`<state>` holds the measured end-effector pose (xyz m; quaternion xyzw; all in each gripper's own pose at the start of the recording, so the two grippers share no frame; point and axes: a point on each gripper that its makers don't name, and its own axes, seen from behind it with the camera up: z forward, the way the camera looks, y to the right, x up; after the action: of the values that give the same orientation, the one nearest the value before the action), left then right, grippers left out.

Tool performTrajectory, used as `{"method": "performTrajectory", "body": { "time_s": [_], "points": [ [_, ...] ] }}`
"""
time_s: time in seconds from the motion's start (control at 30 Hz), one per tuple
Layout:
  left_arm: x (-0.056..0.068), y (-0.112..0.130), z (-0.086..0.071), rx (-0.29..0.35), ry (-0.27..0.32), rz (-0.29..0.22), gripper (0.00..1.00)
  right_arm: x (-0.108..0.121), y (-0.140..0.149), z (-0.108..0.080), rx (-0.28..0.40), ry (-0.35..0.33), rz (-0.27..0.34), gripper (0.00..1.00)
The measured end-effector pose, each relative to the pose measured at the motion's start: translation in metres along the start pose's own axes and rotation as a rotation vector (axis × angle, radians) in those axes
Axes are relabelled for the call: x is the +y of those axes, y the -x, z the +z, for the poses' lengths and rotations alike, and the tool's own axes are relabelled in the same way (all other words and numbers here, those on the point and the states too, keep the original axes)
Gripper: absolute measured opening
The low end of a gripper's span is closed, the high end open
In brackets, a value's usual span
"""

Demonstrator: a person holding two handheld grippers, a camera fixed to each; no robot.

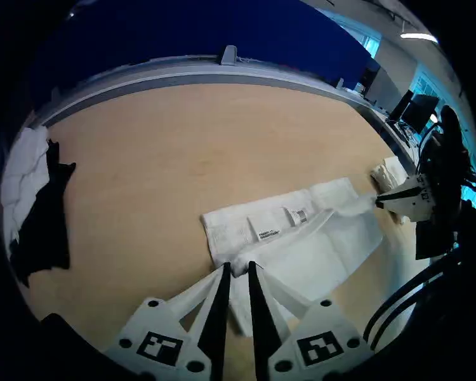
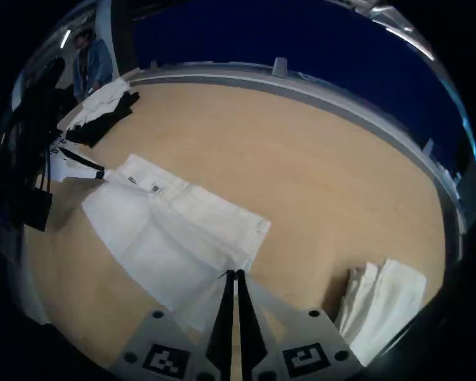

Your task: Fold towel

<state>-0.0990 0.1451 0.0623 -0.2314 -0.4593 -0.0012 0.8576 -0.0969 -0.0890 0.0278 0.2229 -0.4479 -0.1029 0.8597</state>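
- The white towel (image 1: 314,254) lies spread on the table (image 1: 174,159), centre to lower right in the left gripper view, with sewn tags showing along its upper strip.
- Left gripper (image 1: 238,265), bottom centre of that view: tongs clamped on a bunched corner of the towel.
- Right gripper (image 2: 233,274), bottom centre of the right gripper view: tongs drawn nearly together, pinching the towel's near edge.
- In the left gripper view the right gripper also appears at the right edge, gripping the towel's far corner.
- Stack of folded white cloths (image 2: 384,305): lower right, apart from the towel.
- Heap of white and black cloth (image 1: 38,203): far left edge.
- Blue partition (image 1: 206,25): behind the table, across the top.
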Motion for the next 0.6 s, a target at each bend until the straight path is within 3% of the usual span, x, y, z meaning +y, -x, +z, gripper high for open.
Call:
{"method": "performTrajectory", "body": {
  "time_s": [0.07, 0.13, 0.2, 0.27, 0.33, 0.4, 0.6],
  "points": [
    [-0.0006, -0.0013, 0.0001, 0.003, 0.001, -0.005, 0.29, 0.0028, -0.0012, 0.0012, 0.004, 0.017, 0.003, 0.27],
    [-0.0007, -0.002, -0.0009, 0.006, 0.004, -0.008, 0.43, 0.0038, -0.0029, 0.0006, 0.01, 0.024, 0.003, 0.44],
    [-0.0004, -0.0026, -0.0025, 0.009, 0.008, -0.009, 0.57, 0.005, -0.0042, -0.0001, 0.013, 0.032, 0.004, 0.68],
    [0.0003, -0.0031, -0.0049, 0.014, 0.012, -0.007, 0.78, 0.0068, -0.0047, -0.001, 0.015, 0.041, 0.004, 0.73],
    [0.0014, -0.0022, -0.0065, 0.012, 0.015, -0.004, 0.85, 0.0072, -0.0047, -0.0017, 0.018, 0.043, 0.005, 0.78],
    [0.0025, -0.0009, -0.0074, 0.011, 0.018, -0.001, 0.88, 0.007, -0.0046, -0.0024, 0.021, 0.041, 0.009, 0.84],
    [0.0041, 0.0003, -0.0096, 0.017, 0.017, 0.01, 0.91, 0.0056, -0.0052, -0.0059, 0.031, 0.033, 0.033, 0.85]
  ]
}}
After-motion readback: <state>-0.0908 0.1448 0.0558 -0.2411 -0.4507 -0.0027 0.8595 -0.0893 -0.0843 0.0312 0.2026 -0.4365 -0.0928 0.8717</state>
